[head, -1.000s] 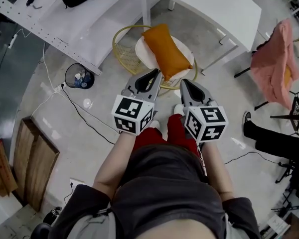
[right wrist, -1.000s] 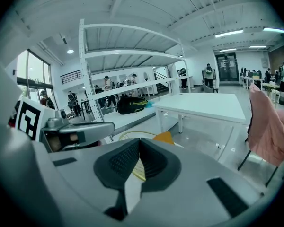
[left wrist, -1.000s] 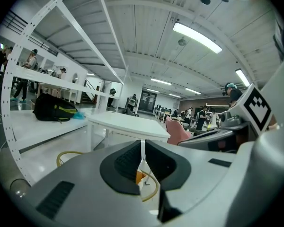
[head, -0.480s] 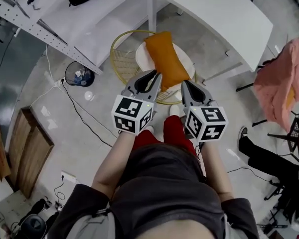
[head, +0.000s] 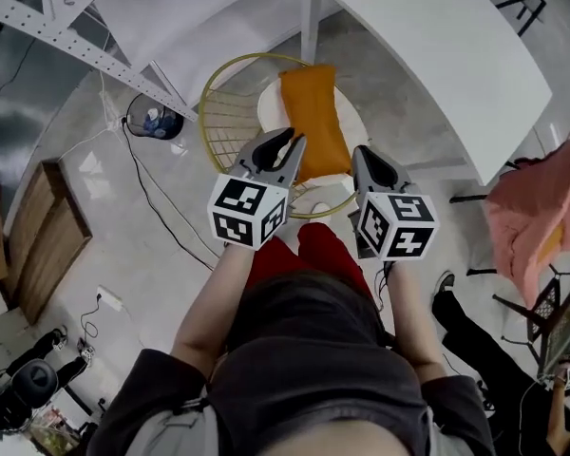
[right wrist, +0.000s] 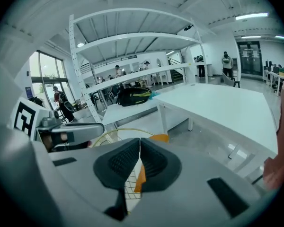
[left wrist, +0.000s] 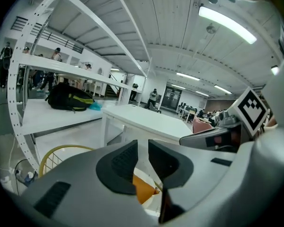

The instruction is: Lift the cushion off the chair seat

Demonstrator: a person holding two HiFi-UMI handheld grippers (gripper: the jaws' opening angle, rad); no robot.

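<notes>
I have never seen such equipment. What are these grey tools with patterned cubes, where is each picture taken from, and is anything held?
A person holds two tools with jaws: the left gripper and the right gripper; the cubes are part of them. The head view looks down from the person's head. Each other view comes from a camera on one gripper. Ahead, an orange cushion lies on a yellow wire chair beside a white table. Nothing is held: the left jaws have just been opening, with nothing between them; the right jaws are shut and empty.
</notes>
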